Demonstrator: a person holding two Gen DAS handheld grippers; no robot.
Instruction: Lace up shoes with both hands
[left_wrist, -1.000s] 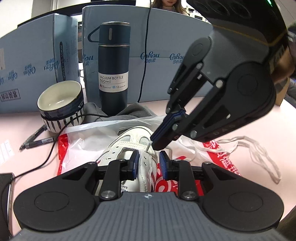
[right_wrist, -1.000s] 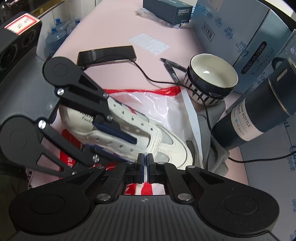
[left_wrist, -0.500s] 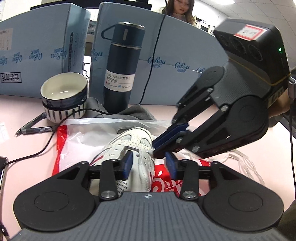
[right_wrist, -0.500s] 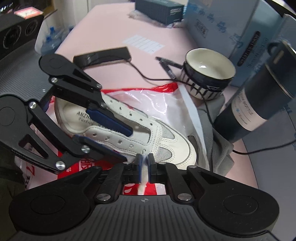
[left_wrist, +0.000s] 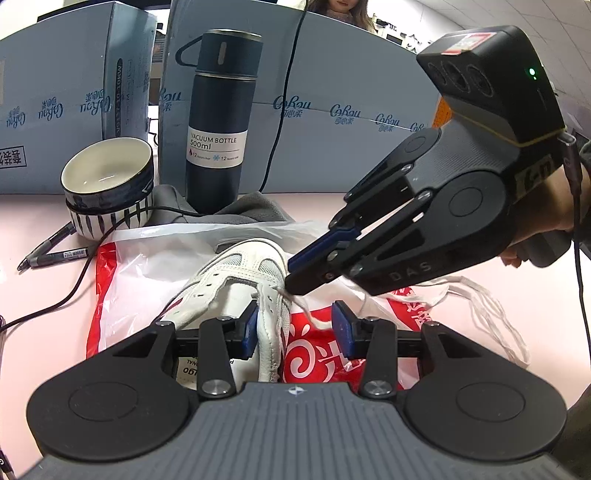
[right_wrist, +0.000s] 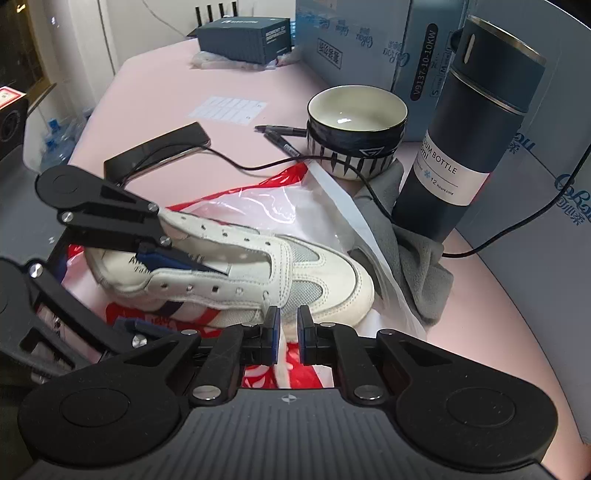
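The white sneaker (right_wrist: 236, 273) lies on its side on a red and clear plastic bag (left_wrist: 321, 347) on the pink counter (right_wrist: 155, 92), its toe pointing toward the grey cloth (right_wrist: 417, 266) under the vacuum bottle (left_wrist: 221, 122). Only the eyelet nearest the toe carries the white shoelace (left_wrist: 299, 302); the rest of the lace trails loose across the bag, away from the sneaker.

A second ago the left gripper (left_wrist: 294, 330) was pinched close on the sneaker's eyelet flap. Now its jaws stand released, one pad still beside the flap, the other clear over the bag, and nothing is clamped between them. The right gripper (right_wrist: 287, 334), tightly pinched before, has eased a little: a narrow gap shows between its pads, with the lace running through it. Whether the pads still press the lace cannot be told for certain, though the grasp looks slack at best.

Judging by this, one threading pass at the toe eyelet is finished and the flap has been let go. The next eyelet along the sneaker stands empty, so the lace tip will likely need re-gripping before it is fed through.
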